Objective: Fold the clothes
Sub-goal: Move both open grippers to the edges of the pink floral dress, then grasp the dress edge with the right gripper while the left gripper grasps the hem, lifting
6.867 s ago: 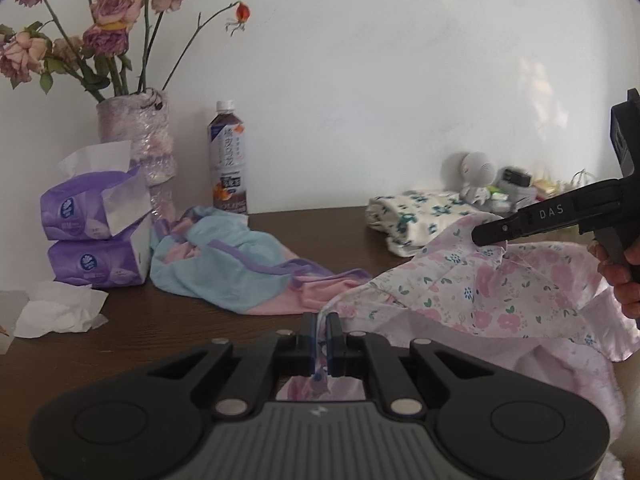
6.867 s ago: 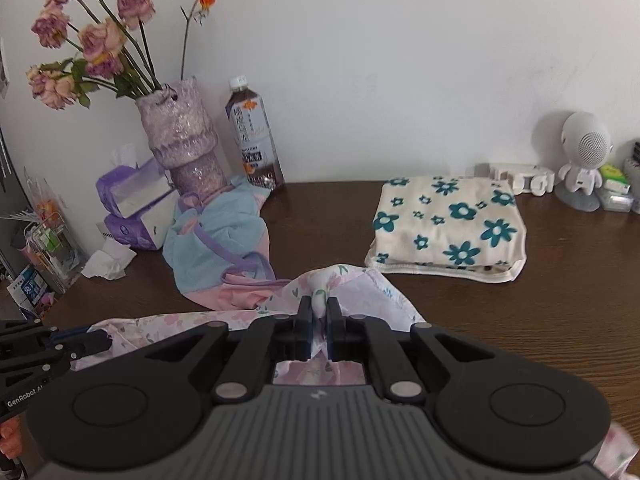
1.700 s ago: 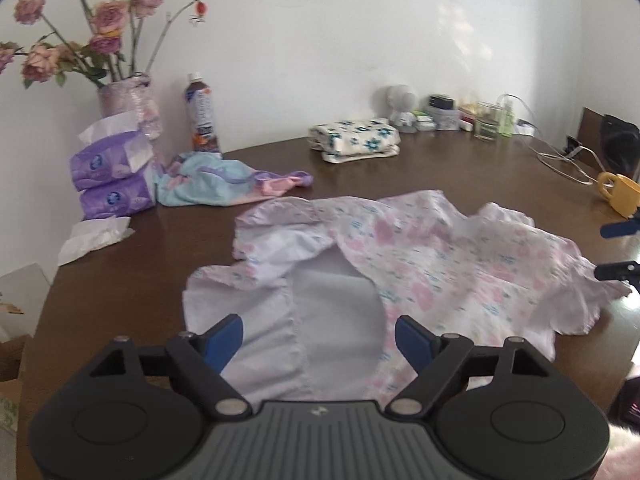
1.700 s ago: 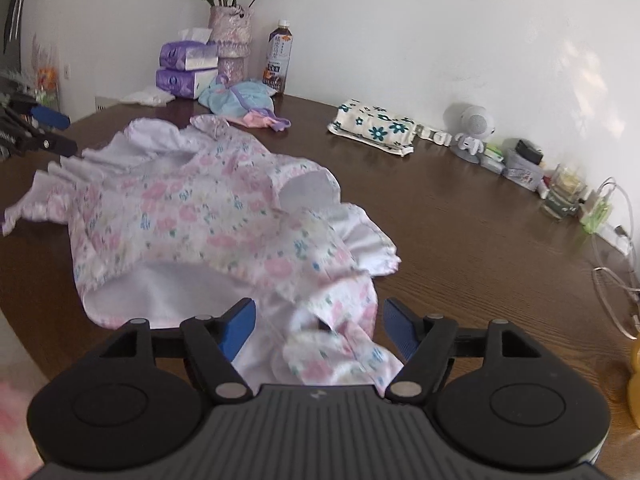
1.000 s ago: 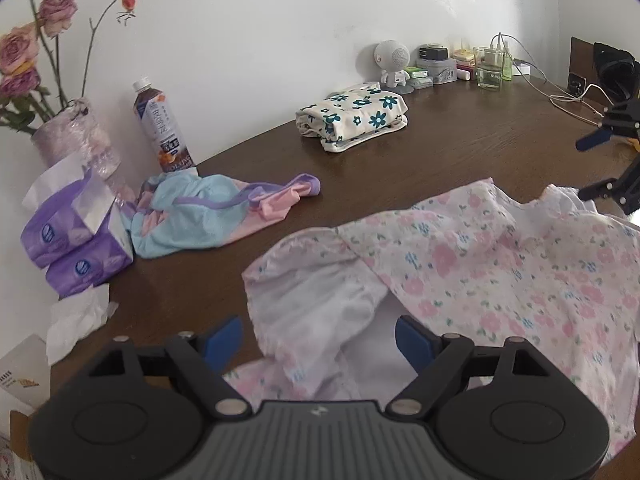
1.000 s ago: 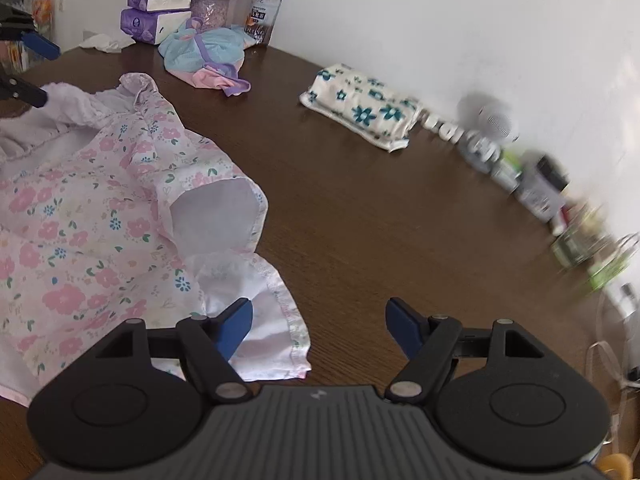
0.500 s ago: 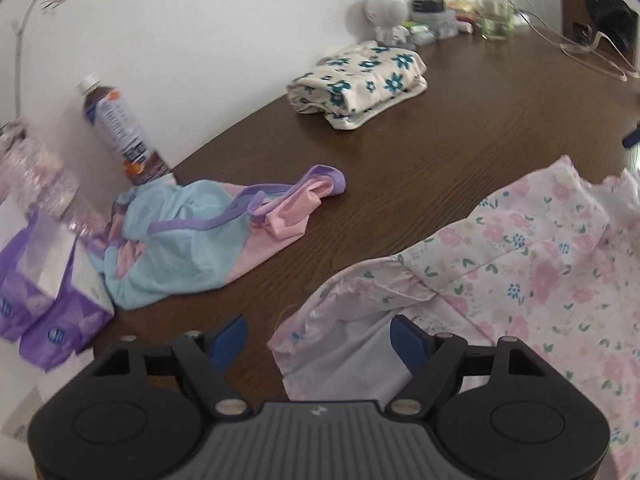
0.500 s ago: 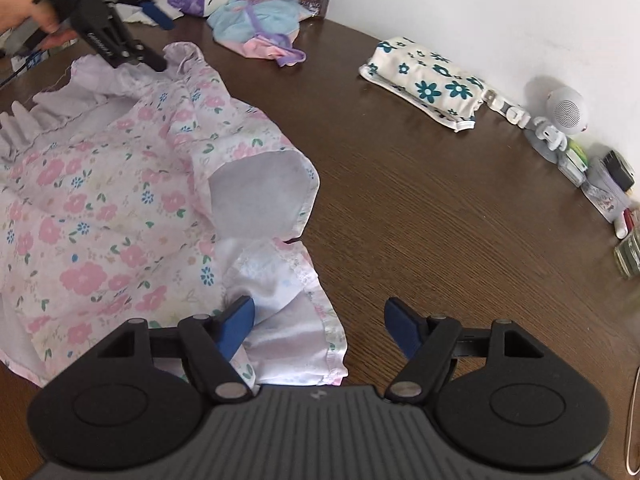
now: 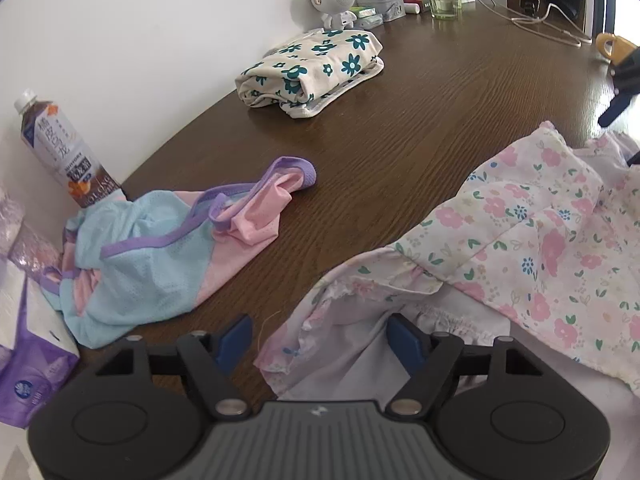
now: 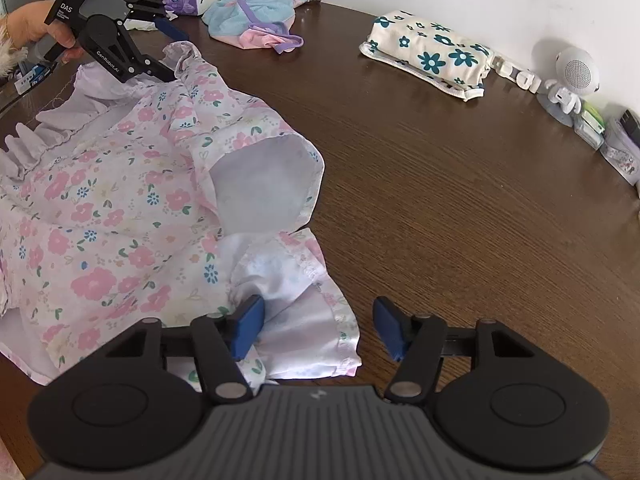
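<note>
A white garment with pink flowers (image 10: 120,200) lies spread and rumpled on the brown table (image 10: 440,200). My right gripper (image 10: 320,326) is open at its near hem corner, and the left finger touches the cloth. My left gripper (image 9: 320,338) is open too, with the garment's ruffled edge (image 9: 360,300) lying between its fingers. In the right wrist view the left gripper (image 10: 172,54) hovers over the ruffled far corner, held by a hand (image 10: 36,28). At the right edge of the left wrist view, the right gripper (image 9: 624,136) shows only partly.
A crumpled blue and pink garment (image 9: 160,256) lies by a drink bottle (image 9: 60,152) and purple tissue packs (image 9: 28,360). A folded cream cloth with teal flowers (image 9: 316,68) sits farther back. A small white robot figure (image 10: 568,80) and clutter line the wall.
Both grippers, once shut on the lifted garment, stand open and the garment lies on the table. Over the last half second each has come lower and closer to its own corner.
</note>
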